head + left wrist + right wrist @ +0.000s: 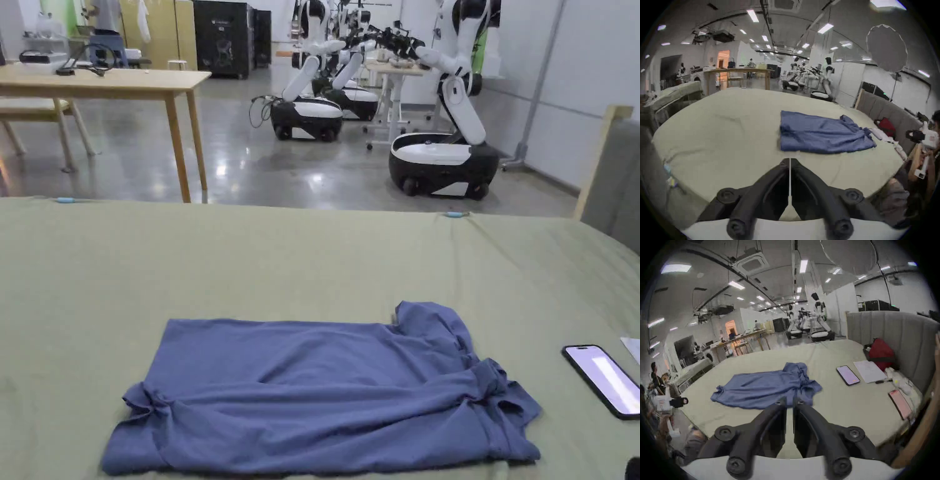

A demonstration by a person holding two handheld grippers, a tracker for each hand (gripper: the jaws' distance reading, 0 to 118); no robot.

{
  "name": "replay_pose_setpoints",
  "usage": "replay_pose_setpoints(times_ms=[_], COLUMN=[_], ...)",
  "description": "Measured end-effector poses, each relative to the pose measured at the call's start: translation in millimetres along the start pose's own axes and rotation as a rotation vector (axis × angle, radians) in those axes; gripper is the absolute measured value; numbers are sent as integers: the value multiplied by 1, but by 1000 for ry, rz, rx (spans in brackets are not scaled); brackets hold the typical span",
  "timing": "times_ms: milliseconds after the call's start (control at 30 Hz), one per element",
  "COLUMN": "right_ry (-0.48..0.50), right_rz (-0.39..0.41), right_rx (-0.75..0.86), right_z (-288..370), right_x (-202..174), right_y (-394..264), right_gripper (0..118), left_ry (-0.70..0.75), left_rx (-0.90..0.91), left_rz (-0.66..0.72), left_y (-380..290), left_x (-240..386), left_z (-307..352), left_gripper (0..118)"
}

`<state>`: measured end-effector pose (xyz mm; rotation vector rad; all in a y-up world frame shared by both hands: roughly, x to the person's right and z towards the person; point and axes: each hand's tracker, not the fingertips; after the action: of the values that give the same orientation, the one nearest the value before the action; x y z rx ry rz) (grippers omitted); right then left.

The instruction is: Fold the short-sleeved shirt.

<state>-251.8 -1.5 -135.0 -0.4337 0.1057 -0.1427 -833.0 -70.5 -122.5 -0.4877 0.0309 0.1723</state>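
The blue short-sleeved shirt (319,394) was laid on the green-sheeted bed (250,262), near its front edge, with its length running across the head view. It appeared to have been folded once along that length already, since a doubled edge and bunched sleeve cloth were seen at the end toward the phone (605,380); this was judged to leave at least one crosswise fold still to be made. The cloth was gathered in small knots at both near corners, which suggested that those were the places where it had been handled. The left tool (790,160) was held back from the bed's edge, short of the shirt's near hem, with its jaws brought together on nothing, only a thin pale line being seen between them. The right tool (789,400) was held in like manner near the sleeve end of the shirt, its jaws nearly closed with a narrow gap and no cloth between them. Both tools were thus judged to be withdrawn and empty, so that the garment could be looked over before the next grasp. The phone was lying on the sheet, apart from the shirt, clear of the folding area.
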Motion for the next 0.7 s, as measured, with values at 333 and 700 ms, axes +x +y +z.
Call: replay_pose_setpoints(times_ms=[333, 700], right_ry=[13, 69], right_rz=[-44, -101], right_rx=[27, -36], right_z=[15, 3], right_x=[-9, -8], right_y=[2, -11], right_gripper=[0, 0], left_ry=[-20, 43], left_rx=[-128, -360], left_rz=[70, -8], left_y=[44, 53], left_x=[15, 35], left_z=[-85, -237], left_gripper=[0, 109])
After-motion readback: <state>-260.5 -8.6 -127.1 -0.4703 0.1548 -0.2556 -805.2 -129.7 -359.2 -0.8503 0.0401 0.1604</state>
